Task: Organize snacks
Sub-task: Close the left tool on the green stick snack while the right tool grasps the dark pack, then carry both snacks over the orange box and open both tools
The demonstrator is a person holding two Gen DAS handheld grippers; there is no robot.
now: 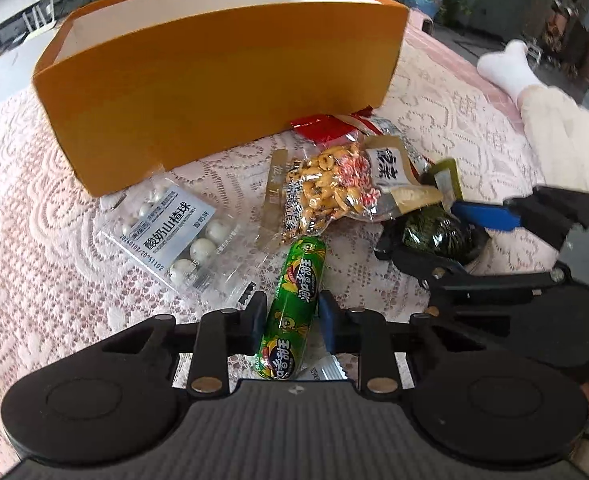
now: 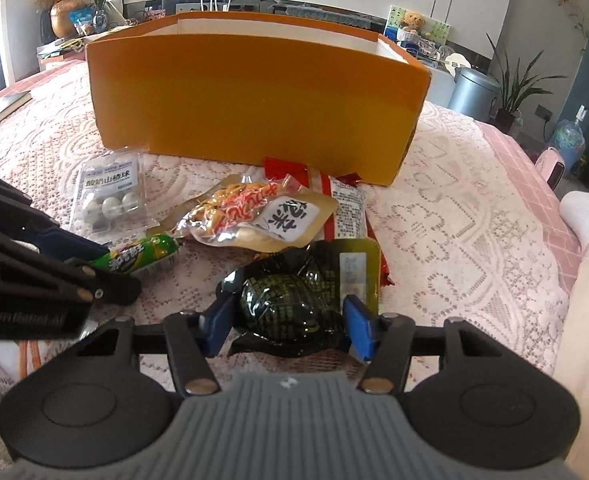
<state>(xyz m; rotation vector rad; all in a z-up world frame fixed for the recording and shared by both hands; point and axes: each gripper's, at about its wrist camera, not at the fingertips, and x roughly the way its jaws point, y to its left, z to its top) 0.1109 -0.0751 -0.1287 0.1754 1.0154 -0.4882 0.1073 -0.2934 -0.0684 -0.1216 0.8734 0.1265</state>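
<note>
A green sausage stick (image 1: pixel 300 268) lies lengthwise on the pink lace cloth, and my left gripper (image 1: pixel 291 318) is shut on its lower half. A dark green vacuum packet (image 2: pixel 290 304) with a round lump inside sits between the blue pads of my right gripper (image 2: pixel 288 326), which press on both its sides. Behind them lie a clear bag of white balls (image 1: pixel 174 232), a clear bag of yellow crackers (image 1: pixel 326 188) and a red packet (image 2: pixel 346 204). The open orange box (image 1: pixel 214 92) stands just beyond the snacks; its floor is hidden.
A person's leg in a white sock (image 1: pixel 510 68) rests on the cloth's right side. A book (image 2: pixel 2 108) lies at the far left edge. A grey bin (image 2: pixel 474 88) and potted plants stand beyond the right end.
</note>
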